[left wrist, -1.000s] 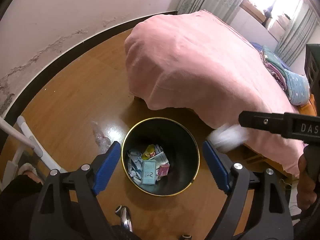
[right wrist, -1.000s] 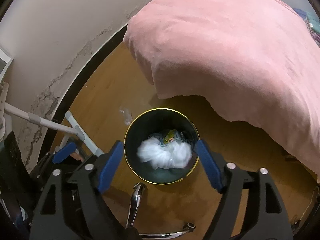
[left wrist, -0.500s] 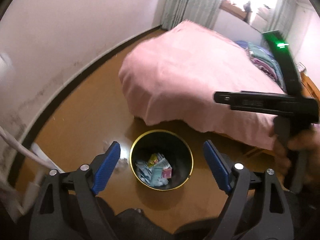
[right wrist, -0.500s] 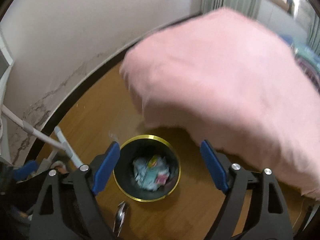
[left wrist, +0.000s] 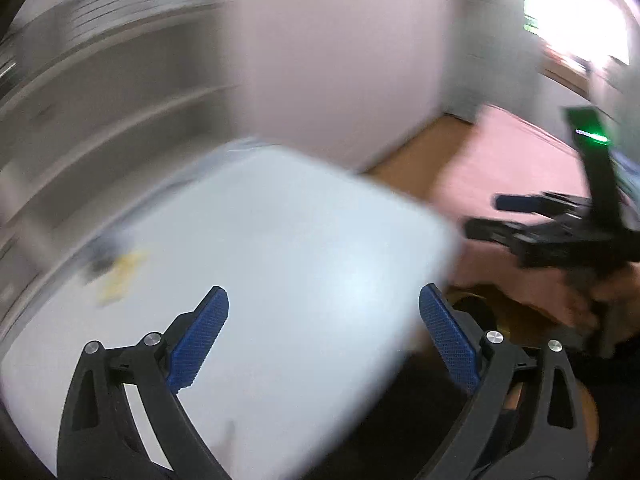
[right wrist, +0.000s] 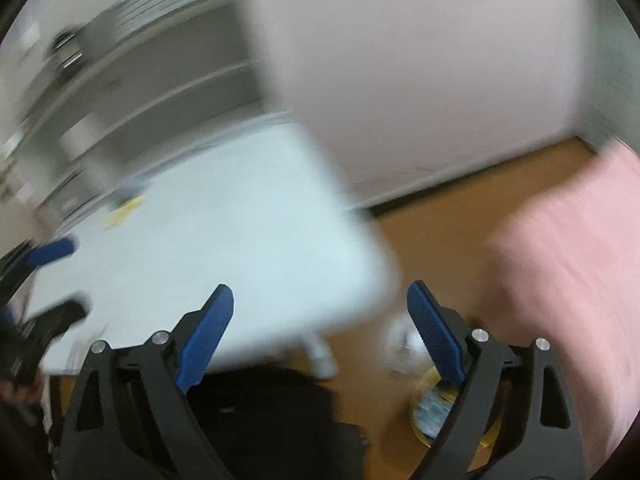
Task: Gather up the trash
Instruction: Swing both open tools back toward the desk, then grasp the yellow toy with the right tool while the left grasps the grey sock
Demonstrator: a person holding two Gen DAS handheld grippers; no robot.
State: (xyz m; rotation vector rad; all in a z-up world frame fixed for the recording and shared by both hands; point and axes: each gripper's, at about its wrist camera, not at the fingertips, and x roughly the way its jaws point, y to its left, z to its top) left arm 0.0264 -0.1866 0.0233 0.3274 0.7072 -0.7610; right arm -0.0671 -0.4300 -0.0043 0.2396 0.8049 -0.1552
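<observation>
Blue-padded and spread wide, the left gripper [left wrist: 322, 340] is raised over a white table [left wrist: 280, 240] with nothing between its fingers; the right gripper [right wrist: 320, 336] is just as wide apart and just as bare, held above the table's near corner. Both views are streaked with motion blur. Seen from the left wrist, the right gripper [left wrist: 560, 236] hangs off to the right, level with the tabletop, gripped by a hand [left wrist: 592, 300]. On the table's far left side lies a small yellow scrap [left wrist: 120, 276], well ahead of the left fingers. Low behind the right gripper's right finger, the gold-rimmed bin [right wrist: 444, 408] sits on the wood floor [right wrist: 440, 240], paper litter showing inside, beside the pink bedspread [right wrist: 568, 280].
</observation>
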